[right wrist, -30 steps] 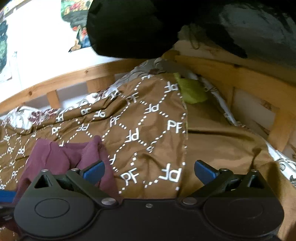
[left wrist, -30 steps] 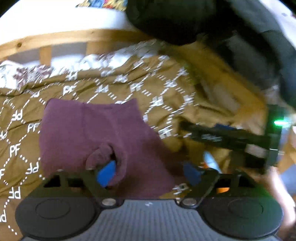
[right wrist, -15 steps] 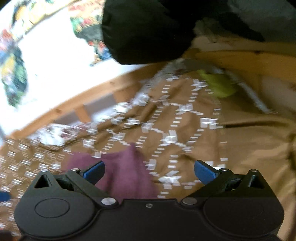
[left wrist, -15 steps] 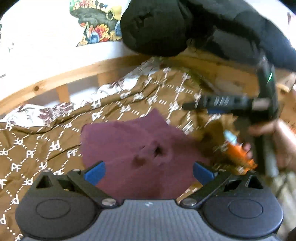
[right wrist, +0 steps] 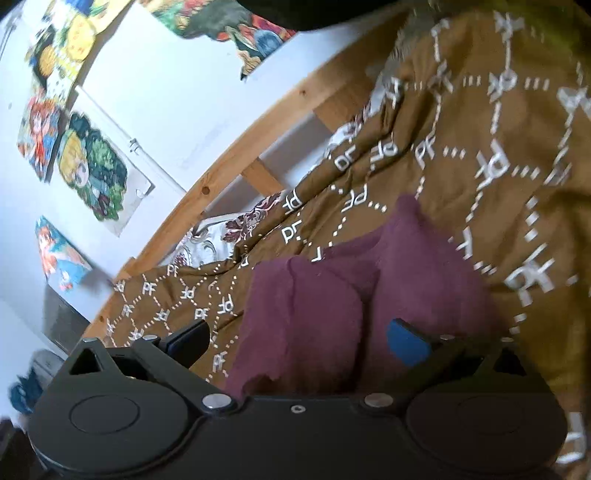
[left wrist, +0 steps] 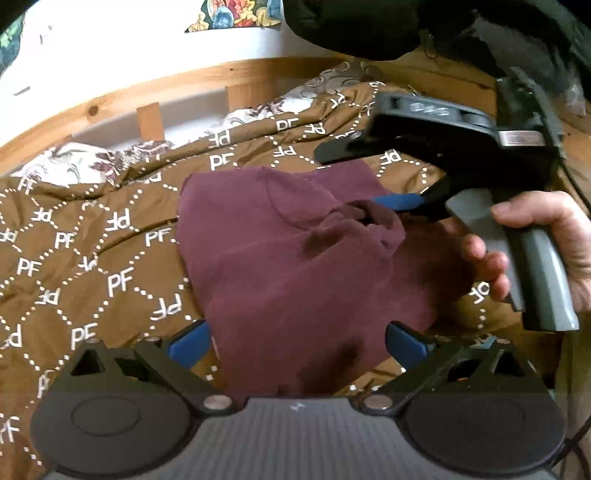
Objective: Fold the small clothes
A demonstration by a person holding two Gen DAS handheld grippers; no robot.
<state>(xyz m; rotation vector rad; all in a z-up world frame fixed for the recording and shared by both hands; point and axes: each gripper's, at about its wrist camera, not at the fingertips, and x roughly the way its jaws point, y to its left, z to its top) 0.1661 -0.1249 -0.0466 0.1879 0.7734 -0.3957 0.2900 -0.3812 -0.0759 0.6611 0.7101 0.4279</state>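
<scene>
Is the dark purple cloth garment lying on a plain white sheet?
No, the dark purple cloth garment lies on a brown blanket with white "PF" letters and dotted diamond lines.

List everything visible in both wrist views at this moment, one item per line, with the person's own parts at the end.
maroon garment: 1, dark maroon, lying rumpled on the blanket, centre of both views
blanket: 1, brown with white PF lettering and dotted diamonds, covering the bed
patterned sheet: 1, white with dark floral print, showing past the blanket's far edge
bed rail: 1, light wood, along the wall
cartoon pictures: several, multicoloured, on the white wall
dark bundle: 1, black, top of left view
left gripper: 1, black with blue pads, open above the garment
right gripper: 1, same, open at the garment
hand: 1, holding the right gripper's grey handle
</scene>
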